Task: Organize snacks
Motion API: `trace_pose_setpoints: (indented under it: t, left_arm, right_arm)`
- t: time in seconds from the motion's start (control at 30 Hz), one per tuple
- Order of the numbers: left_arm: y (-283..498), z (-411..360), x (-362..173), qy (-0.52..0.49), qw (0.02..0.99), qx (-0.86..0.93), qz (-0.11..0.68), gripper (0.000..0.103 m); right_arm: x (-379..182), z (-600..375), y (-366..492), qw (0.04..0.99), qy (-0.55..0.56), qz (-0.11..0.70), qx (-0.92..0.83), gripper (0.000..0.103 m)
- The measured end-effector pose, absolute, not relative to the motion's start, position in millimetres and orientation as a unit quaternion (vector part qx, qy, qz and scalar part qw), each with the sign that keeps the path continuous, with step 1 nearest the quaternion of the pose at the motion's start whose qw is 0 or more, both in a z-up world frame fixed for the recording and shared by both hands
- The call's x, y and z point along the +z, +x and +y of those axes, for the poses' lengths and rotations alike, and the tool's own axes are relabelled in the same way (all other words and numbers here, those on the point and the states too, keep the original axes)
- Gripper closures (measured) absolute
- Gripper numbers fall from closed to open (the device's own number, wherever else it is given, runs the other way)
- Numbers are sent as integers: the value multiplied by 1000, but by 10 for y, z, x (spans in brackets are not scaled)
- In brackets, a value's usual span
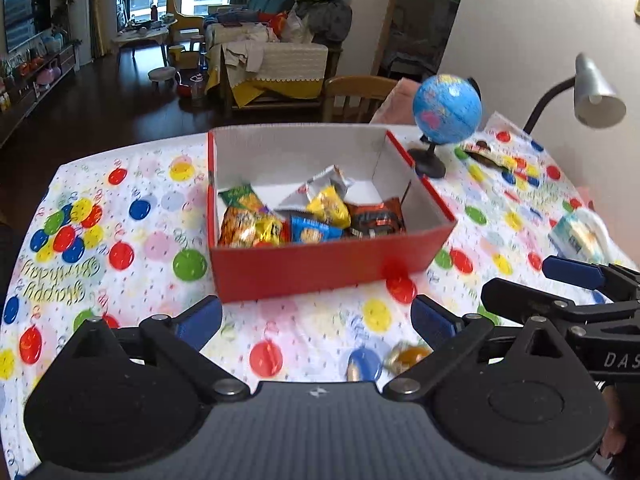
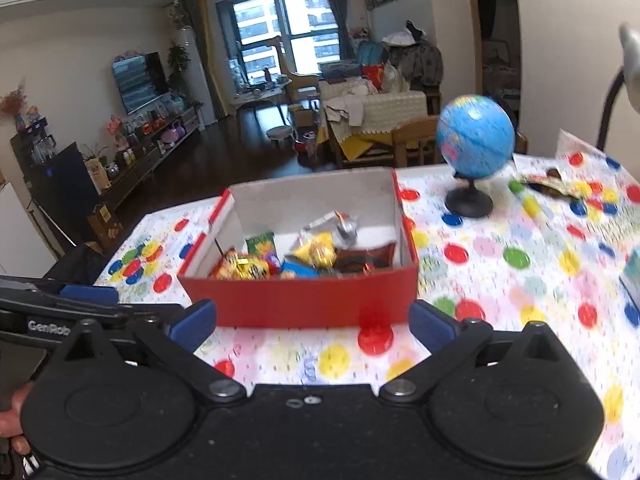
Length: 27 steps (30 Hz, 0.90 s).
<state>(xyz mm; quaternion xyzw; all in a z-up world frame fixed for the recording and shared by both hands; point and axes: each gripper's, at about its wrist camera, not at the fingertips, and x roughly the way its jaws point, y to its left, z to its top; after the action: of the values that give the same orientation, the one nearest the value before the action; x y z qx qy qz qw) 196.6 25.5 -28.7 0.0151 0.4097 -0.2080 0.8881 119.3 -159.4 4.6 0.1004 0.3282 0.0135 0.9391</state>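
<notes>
A red cardboard box (image 1: 320,272) stands open on the balloon-print tablecloth, with several snack packets (image 1: 312,216) piled in its near half. My left gripper (image 1: 318,320) hovers open just in front of the box's front wall, nothing between its fingers. A small gold-wrapped candy (image 1: 406,354) lies on the cloth under its right finger. In the right wrist view, my right gripper (image 2: 314,322) is also open and empty before the same box (image 2: 300,300). The snacks (image 2: 304,258) show over its wall. The two grippers sit side by side; the right gripper (image 1: 548,286) shows at the left view's edge.
A blue globe (image 1: 446,110) on a black stand sits right of the box, with a dark snack packet (image 1: 484,152) beyond it. A tissue pack (image 1: 576,236) lies at the right edge, a grey desk lamp (image 1: 596,92) above. The table's far edge runs behind the box.
</notes>
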Motion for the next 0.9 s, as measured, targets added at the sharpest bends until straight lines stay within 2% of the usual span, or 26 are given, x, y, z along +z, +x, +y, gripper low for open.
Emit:
trace_pose_setpoints:
  t: [0.23, 0.43, 0.9]
  left_arm:
    - [1722, 190, -502, 37, 884, -193, 424, 2]
    - [1629, 113, -770, 48, 866, -189, 460, 2]
    - [1336, -167, -1207, 93, 843, -204, 490, 2]
  right_arm:
    - [-209, -1615, 976, 932, 101, 346, -29, 3]
    - [-451, -1676, 909, 918, 104, 379, -50, 18]
    - [-822, -1750, 941, 902, 104, 417, -50, 20]
